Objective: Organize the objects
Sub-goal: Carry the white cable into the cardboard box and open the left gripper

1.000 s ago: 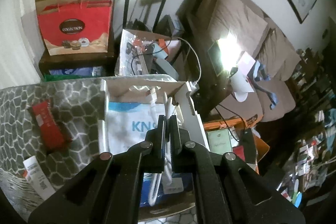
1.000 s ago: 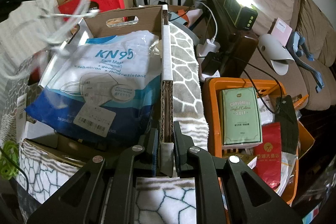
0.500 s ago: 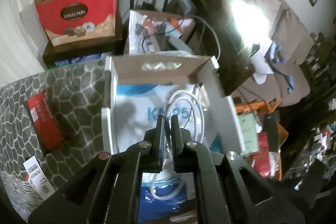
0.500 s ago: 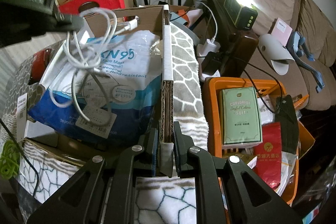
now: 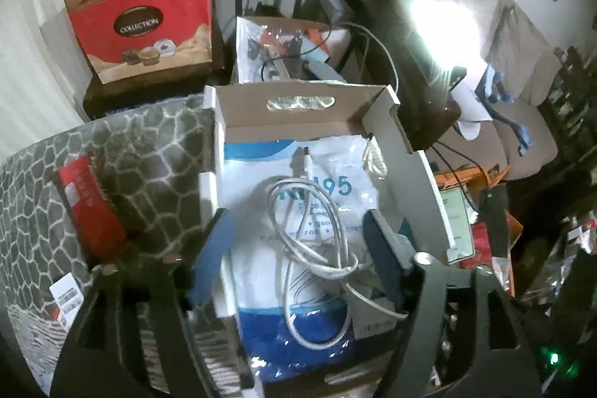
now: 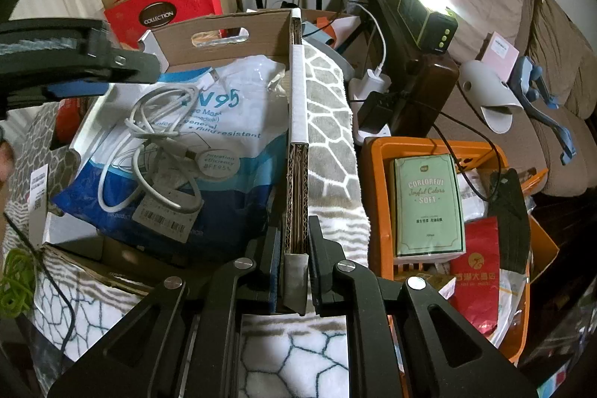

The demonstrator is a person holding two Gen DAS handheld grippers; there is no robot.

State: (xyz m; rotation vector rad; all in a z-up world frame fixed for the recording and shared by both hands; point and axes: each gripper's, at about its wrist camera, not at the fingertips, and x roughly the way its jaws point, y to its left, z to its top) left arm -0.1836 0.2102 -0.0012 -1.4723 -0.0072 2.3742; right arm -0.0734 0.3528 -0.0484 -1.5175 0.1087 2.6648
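Note:
A coiled white cable lies loose on a blue and white KN95 mask bag inside a cardboard box. My left gripper hovers over the cable, its jaws opening wide, and the blue pads stand apart from the cable on either side. In the right wrist view one left finger shows at the upper left. My right gripper is shut on the box's right cardboard wall at its near end.
The box sits on a grey stone-patterned blanket. A red packet lies left of the box. An orange basket with a green pack stands on the right. Red gift boxes are stacked behind, and a sofa lies beyond.
My left gripper came down over the box with the cable pinched, then opened. The cable dropped onto the mask bag. The right gripper has kept its hold on the box wall.

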